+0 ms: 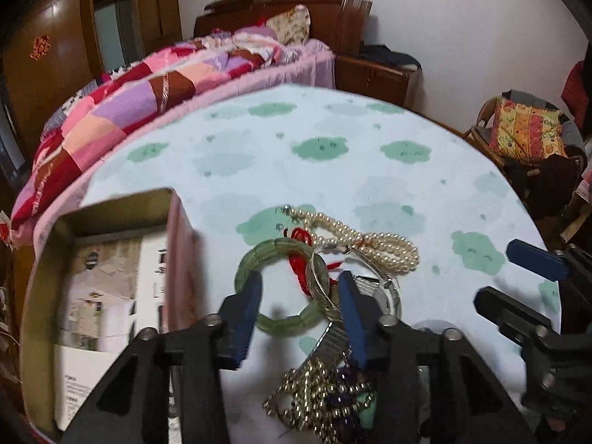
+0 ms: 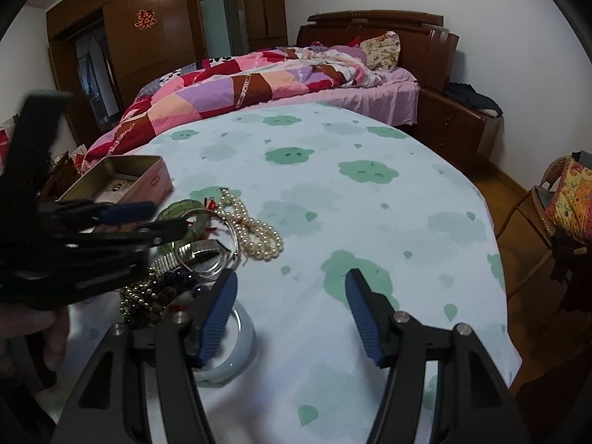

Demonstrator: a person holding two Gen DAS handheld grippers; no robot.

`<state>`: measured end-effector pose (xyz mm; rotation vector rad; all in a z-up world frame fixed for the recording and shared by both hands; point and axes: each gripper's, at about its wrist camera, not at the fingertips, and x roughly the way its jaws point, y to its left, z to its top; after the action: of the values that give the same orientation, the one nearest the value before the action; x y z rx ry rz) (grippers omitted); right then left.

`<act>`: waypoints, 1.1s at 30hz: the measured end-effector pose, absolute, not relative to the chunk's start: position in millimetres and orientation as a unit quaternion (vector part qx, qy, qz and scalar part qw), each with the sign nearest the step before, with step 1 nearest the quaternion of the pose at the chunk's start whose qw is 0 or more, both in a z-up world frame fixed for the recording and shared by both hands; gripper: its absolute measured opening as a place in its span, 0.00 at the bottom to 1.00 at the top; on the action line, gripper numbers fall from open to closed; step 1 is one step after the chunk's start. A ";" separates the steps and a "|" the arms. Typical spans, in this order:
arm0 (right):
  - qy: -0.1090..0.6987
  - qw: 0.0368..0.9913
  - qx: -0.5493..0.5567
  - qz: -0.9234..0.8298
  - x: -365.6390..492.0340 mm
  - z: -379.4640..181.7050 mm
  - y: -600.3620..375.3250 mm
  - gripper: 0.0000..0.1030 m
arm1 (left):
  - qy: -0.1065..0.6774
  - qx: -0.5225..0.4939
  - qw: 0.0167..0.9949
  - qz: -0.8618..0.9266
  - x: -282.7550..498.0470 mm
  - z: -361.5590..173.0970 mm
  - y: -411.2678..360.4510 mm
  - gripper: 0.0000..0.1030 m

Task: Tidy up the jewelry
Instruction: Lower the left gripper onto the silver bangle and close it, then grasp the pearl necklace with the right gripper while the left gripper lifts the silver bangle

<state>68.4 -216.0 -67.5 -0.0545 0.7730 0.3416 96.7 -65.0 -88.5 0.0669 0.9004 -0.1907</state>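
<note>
A pile of jewelry lies on the cloud-print tablecloth [image 1: 333,170]: a green jade bracelet [image 1: 259,259], a pearl necklace [image 1: 370,240], a red cord [image 1: 301,262], silver bangles [image 1: 320,277], a metal watch band [image 1: 333,340] and dark and gold beads [image 1: 325,399]. My left gripper [image 1: 299,288] is open, its fingers straddling the green bracelet and the bangles. An open pink tin box [image 1: 111,259] stands to its left. My right gripper [image 2: 292,288] is open and empty to the right of the pile [image 2: 222,236], over a pale bangle [image 2: 236,347].
The round table's far and right edges [image 2: 495,244] drop to a wooden floor. A bed with a patchwork quilt [image 2: 259,81] lies behind the table. A wicker chair with a cushion [image 2: 566,199] stands at the right.
</note>
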 end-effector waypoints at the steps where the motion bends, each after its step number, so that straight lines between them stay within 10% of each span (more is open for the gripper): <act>1: 0.374 0.912 -0.026 0.167 68.9 -67.4 -216.2 0.62 | 0.438 0.027 0.893 -0.096 98.9 -90.6 -64.5 0.29; 6: 0.372 0.913 -0.021 0.165 72.7 -67.3 -219.6 0.62 | 0.431 0.011 0.893 -0.126 97.8 -85.1 -67.1 0.06; 24: 0.406 0.890 -0.083 0.190 131.8 -75.0 -184.9 0.62 | 0.349 -0.022 0.931 -0.102 88.8 -28.6 -25.7 0.06; 33: 0.443 0.856 -0.124 0.235 154.2 -99.5 -154.8 0.46 | 0.349 -0.042 0.932 -0.088 90.7 -30.4 -2.3 0.06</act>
<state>154.2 -154.8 -99.5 -0.2614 0.9311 0.4943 90.7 -2.3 -30.4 -0.0860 0.7140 -0.1793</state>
